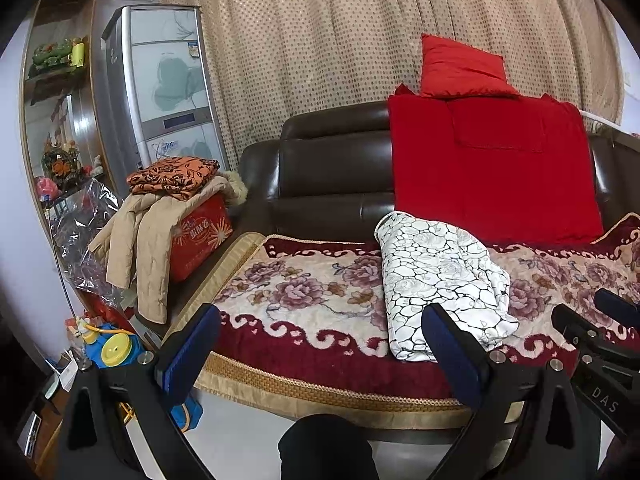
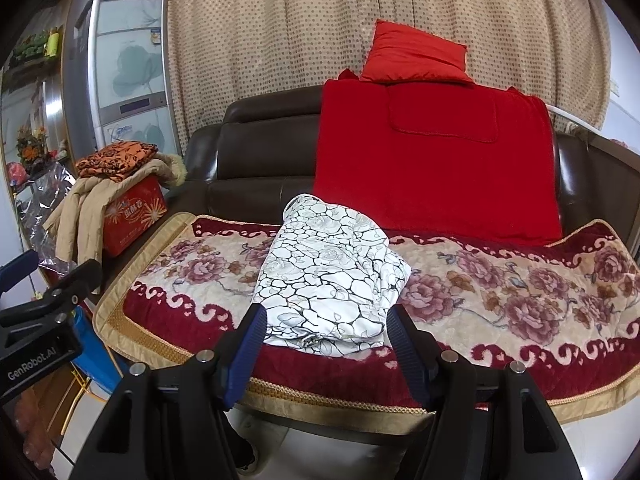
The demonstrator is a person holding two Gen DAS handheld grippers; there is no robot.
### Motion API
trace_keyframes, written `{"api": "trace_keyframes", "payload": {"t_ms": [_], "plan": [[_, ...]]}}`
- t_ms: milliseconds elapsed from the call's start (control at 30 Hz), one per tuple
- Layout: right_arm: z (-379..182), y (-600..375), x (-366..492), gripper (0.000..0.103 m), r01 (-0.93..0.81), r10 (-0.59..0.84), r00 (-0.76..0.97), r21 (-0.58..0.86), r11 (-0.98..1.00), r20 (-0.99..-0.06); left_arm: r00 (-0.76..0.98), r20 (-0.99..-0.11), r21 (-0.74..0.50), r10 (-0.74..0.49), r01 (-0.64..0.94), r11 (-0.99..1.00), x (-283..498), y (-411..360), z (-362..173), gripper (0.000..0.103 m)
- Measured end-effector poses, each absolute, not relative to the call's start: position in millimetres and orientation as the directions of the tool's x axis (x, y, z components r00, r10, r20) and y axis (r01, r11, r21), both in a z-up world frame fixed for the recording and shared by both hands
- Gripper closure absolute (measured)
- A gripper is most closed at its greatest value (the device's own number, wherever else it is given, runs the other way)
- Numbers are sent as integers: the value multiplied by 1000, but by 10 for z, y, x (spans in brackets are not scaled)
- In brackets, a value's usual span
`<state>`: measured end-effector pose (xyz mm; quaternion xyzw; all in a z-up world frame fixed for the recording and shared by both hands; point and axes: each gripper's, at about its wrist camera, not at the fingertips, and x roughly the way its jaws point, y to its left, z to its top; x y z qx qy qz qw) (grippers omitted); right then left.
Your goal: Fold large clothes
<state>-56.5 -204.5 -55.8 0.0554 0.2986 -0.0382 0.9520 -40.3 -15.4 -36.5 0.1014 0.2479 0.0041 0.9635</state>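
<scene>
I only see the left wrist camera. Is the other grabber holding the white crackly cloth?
Observer: No. The right gripper is open, and its fingers are spread just short of the folded white cloth.
Operator: Where does the flowery blanket end on the right?
Observer: The floral cover ends at the sofa's right arm, with its corner turned up.
Operator: Can you see my grabber from there?
Observer: Yes. The left gripper shows at the left edge, past the cover's left end.

Ahead lies a floral plush sofa cover (image 2: 500, 280); beyond, a red blanket (image 2: 432, 168); far left, a red carton (image 1: 200, 236)
</scene>
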Motion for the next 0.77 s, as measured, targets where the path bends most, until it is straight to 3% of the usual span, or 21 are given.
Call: {"api": "trace_keyframes", "payload": {"t_ms": [767], "plan": [[-610,-1963,-74,37,86,-31,798,62,994,-602,852,-523,156,17,76,985,99,-158,-458,3]]}}
